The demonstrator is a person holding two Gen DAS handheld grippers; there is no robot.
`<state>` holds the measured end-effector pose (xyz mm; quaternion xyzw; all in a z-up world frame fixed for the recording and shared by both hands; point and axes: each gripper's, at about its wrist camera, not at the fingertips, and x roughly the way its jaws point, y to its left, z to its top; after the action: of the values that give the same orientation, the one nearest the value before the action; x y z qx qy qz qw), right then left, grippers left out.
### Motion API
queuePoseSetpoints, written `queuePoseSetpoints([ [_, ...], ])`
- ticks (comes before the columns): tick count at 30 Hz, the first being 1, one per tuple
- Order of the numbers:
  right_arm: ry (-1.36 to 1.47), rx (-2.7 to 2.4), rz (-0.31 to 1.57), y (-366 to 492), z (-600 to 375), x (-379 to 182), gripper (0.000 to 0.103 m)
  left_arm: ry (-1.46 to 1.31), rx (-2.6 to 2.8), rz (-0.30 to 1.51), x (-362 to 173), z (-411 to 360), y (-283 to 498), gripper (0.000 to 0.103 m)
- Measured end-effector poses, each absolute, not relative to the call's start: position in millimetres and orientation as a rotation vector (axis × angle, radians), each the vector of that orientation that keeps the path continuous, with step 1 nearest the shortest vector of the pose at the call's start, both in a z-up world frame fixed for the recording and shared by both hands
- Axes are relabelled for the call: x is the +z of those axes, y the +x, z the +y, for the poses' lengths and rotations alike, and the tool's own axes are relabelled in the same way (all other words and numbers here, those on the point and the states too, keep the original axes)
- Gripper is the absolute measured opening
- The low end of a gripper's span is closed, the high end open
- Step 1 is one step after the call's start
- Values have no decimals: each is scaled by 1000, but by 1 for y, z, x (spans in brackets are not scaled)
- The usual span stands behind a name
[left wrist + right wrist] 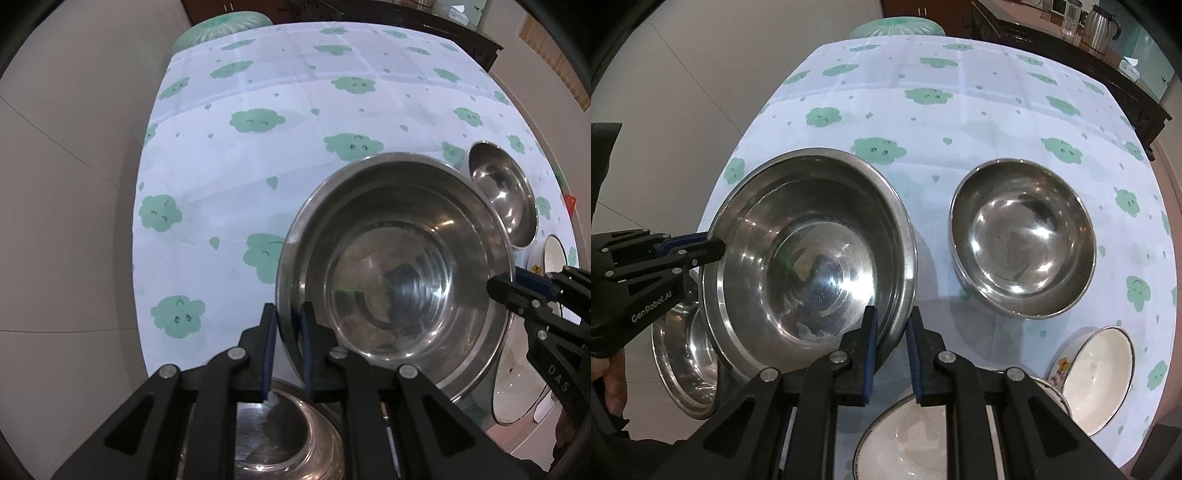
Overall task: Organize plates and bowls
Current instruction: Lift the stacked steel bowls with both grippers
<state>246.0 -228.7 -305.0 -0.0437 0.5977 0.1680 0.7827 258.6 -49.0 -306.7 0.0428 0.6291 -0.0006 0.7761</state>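
- Large steel bowl (809,258), raised and tilted above the table's (979,122) near edge: left gripper (288,350) and right gripper (891,354) each pinch its rim on opposite sides.
- Judged step: nesting into the lower steel bowl (683,362); level both grips, lower together, release simultaneously.

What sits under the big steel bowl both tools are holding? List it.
Under the big steel bowl, another steel bowl shows at its lower left, on the tablecloth. Its far side is covered. The white enamel bowl lies beside it.
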Motion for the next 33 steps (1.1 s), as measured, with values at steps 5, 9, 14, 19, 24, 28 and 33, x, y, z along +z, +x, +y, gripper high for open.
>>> queuePoseSetpoints([
  [5,-100,363,1275,245,-228,-298,17,89,1,1351,-301,-48,257,9],
  [9,-103,363,1262,245,-227,-293,17,86,5,1341,-296,-48,256,9],
  [14,-107,361,1248,245,-226,-288,17,83,4,1329,-289,-45,253,9],
  [19,-110,361,1237,244,-226,-285,17,80,6,1320,-285,-44,251,9],
  [24,-113,364,1229,242,-225,-282,17,77,10,1314,-282,-42,250,9],
  [28,-116,365,1221,240,-224,-280,17,77,11,1309,-280,-41,248,9],
  [33,-119,365,1214,239,-223,-278,17,78,10,1302,-275,-39,246,9],
])
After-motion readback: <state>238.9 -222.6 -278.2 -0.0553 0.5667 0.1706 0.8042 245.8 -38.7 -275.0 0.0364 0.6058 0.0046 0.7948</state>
